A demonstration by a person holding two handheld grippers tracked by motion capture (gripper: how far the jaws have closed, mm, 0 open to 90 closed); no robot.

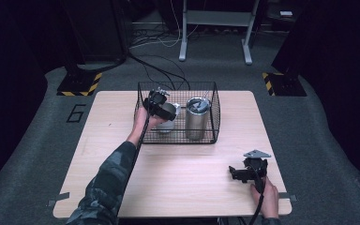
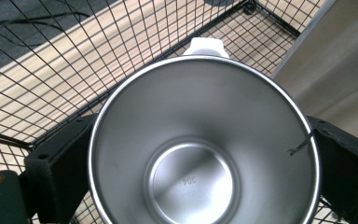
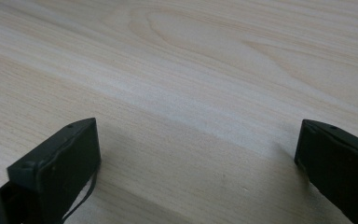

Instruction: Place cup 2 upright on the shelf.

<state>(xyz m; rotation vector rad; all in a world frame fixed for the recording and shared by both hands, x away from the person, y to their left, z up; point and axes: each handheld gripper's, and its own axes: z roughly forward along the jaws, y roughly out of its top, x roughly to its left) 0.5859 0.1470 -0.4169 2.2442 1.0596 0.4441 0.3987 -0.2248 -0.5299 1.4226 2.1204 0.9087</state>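
My left gripper (image 1: 158, 104) reaches into the black wire-mesh basket (image 1: 212, 123) at the far middle of the light wooden table (image 1: 178, 178), with both jaws pressed against the outside of a round stainless-steel cup (image 2: 200, 149). In the left gripper view I look straight down its mouth: a thin bright rim, a brushed inner wall, a flat circular bottom with small stamped characters I cannot read, and a white tab (image 2: 205, 46) at the far edge of the rim. A short dark thread (image 2: 300, 145) lies over the rim by one jaw. The cup sits in the basket's left part; just beside it on the right stands a taller steel tumbler with a lid (image 1: 197, 117), and mesh walls close in around both. My right gripper (image 1: 242, 174) rests low at the near right of the table, jaws wide apart with nothing between them but bare wood grain.
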